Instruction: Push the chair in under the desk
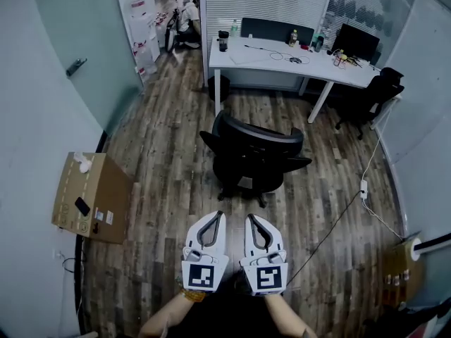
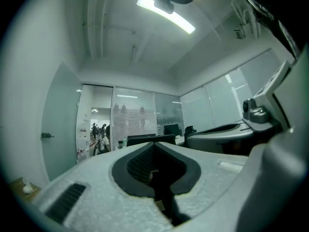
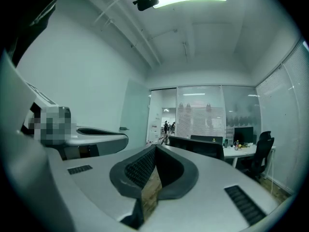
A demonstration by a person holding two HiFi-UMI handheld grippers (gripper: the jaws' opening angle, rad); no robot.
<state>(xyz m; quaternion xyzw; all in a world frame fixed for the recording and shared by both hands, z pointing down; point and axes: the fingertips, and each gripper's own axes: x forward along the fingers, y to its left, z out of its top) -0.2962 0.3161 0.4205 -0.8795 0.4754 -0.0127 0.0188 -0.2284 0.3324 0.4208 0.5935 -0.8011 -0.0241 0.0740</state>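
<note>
1 black chair (image 1: 255,155) (with armrests)

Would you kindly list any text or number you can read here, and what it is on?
None is legible.
Labels on the cardboard box at left: too small.
Posted sheets at the back: blurred.
On the left gripper and right gripper: square markers only, no words.
</note>
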